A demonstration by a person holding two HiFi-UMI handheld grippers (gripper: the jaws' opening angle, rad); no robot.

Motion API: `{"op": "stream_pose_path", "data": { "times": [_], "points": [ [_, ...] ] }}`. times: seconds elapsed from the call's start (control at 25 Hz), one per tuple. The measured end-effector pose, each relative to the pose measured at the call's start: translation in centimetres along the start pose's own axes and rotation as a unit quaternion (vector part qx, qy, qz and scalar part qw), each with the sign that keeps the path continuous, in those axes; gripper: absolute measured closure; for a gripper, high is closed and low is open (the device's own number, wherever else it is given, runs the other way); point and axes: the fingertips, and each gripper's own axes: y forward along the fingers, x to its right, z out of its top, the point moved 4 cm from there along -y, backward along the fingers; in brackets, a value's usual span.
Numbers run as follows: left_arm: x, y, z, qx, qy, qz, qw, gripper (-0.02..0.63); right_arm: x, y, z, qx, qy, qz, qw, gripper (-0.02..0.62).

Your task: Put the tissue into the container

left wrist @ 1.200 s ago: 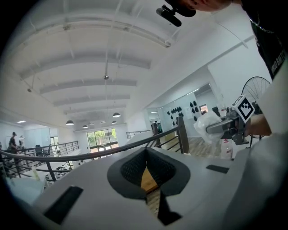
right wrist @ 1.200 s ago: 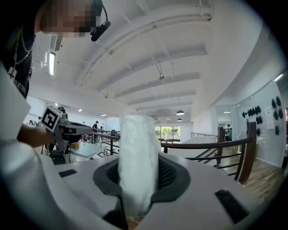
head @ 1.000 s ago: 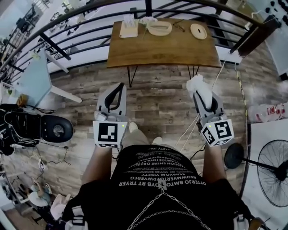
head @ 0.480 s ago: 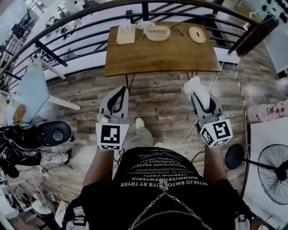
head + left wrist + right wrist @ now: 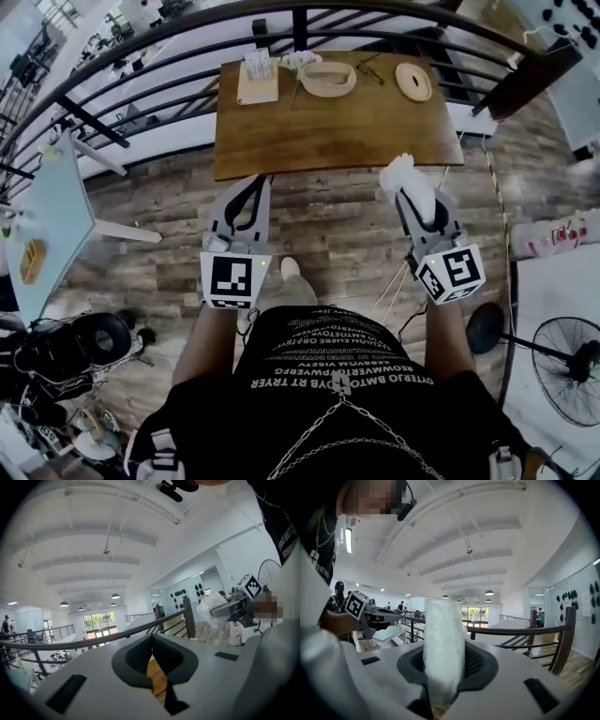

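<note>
Three cameras: one overhead, two riding the grippers.
The head camera looked steeply down onto the left gripper (image 5: pixel 255 187) and right gripper (image 5: pixel 405 187), with the table (image 5: pixel 337 127) just beyond their tips. Each gripper camera sat close behind its own jaws, tilted up at the ceiling (image 5: pixel 93 541). Each caught the other gripper off to its side, and the railing (image 5: pixel 511 631).
</note>
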Motion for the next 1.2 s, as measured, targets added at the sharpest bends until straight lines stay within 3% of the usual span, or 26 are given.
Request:
{"op": "stream_pose_path", "data": {
  "times": [0.64,1.2],
  "points": [
    [-10.6,7.2,0.4,0.039,-0.008,-0.024,0.9989,0.581,-0.8,11.1,4.2,0.013,-0.020,-0.028,0.999,0.477],
    [-11.6,15.6,-0.8,0.011,-0.014,-0.032,0.9993,0.581,5.6,17.6,2.5,0.002,0.005,-0.021,1.000,0.477]
  ]
}}
